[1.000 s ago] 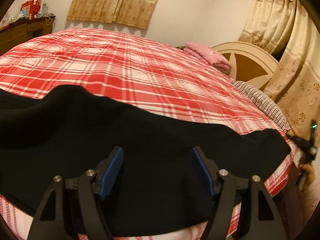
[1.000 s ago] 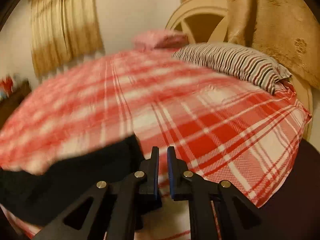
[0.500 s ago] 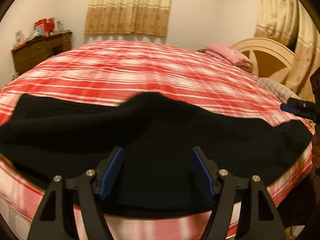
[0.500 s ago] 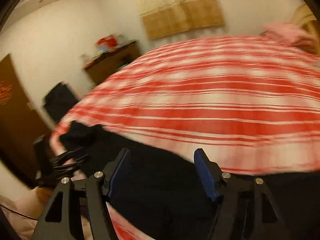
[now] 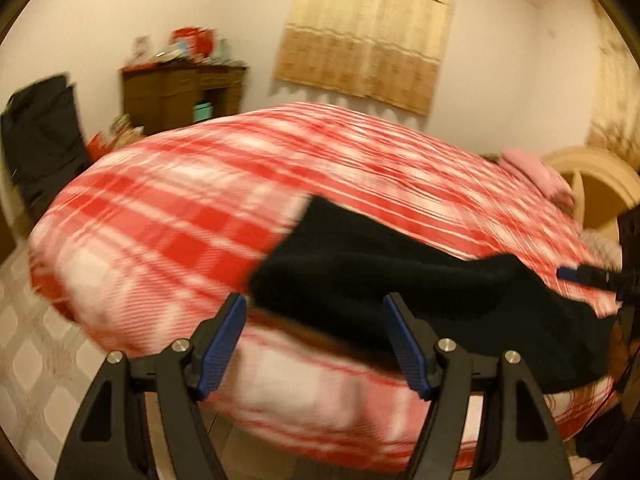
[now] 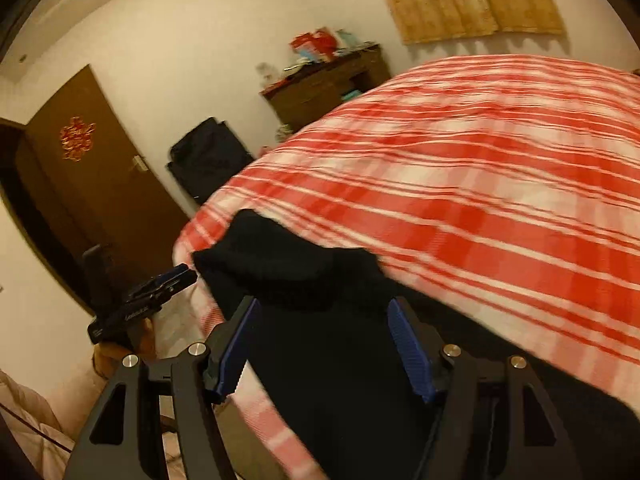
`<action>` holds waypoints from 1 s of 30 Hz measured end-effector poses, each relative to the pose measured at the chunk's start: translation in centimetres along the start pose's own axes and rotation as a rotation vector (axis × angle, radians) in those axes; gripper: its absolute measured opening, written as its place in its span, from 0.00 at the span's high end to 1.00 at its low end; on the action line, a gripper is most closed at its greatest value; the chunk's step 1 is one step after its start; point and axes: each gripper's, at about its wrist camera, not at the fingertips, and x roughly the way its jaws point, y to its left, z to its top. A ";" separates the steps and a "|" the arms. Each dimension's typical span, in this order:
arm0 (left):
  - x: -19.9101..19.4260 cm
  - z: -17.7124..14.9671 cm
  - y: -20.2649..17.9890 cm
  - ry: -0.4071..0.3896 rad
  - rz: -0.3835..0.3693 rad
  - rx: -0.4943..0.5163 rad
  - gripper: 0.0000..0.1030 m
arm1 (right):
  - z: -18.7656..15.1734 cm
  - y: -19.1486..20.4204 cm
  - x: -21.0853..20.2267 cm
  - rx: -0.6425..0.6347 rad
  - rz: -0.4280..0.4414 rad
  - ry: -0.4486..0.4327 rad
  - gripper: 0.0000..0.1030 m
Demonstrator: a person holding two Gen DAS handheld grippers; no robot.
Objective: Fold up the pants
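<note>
Black pants [image 5: 400, 280] lie bunched along the near edge of the red plaid bed [image 5: 180, 208]. My left gripper [image 5: 314, 344] is open and hovers over the bed's edge at the left end of the pants, with nothing pressed between its blue pads. The right gripper's tip [image 5: 580, 274] shows at the far right, over the pants. In the right wrist view the pants [image 6: 320, 280] run from between the fingers out to a humped end. My right gripper [image 6: 322, 344] is open above them, its pads apart from the cloth. The left gripper [image 6: 160, 292] is off the bed's corner.
A wooden dresser [image 5: 180, 88] with clutter and a black suitcase [image 5: 40, 140] stand beyond the foot of the bed. A brown door [image 6: 88, 168] is at the left. A pink pillow [image 5: 536, 172] and cream headboard [image 5: 600, 184] are at the right. Tiled floor [image 5: 28, 360] lies below the bed's corner.
My right gripper has gone from shut to open and swung from the pillow end toward the foot end. My left gripper moved left along the pants to their end.
</note>
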 end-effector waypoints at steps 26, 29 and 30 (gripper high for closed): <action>-1.6 0.0 8.9 -0.001 0.068 -0.150 0.29 | 0.8 22.5 22.6 -1.133 -0.187 0.264 0.86; -1.5 -0.1 9.4 0.002 0.052 -0.184 0.29 | 5.4 18.0 20.2 -0.673 -0.058 0.200 0.88; -1.4 -0.2 9.6 0.005 0.046 -0.193 0.29 | 6.5 16.0 19.3 -0.515 -0.003 0.169 0.88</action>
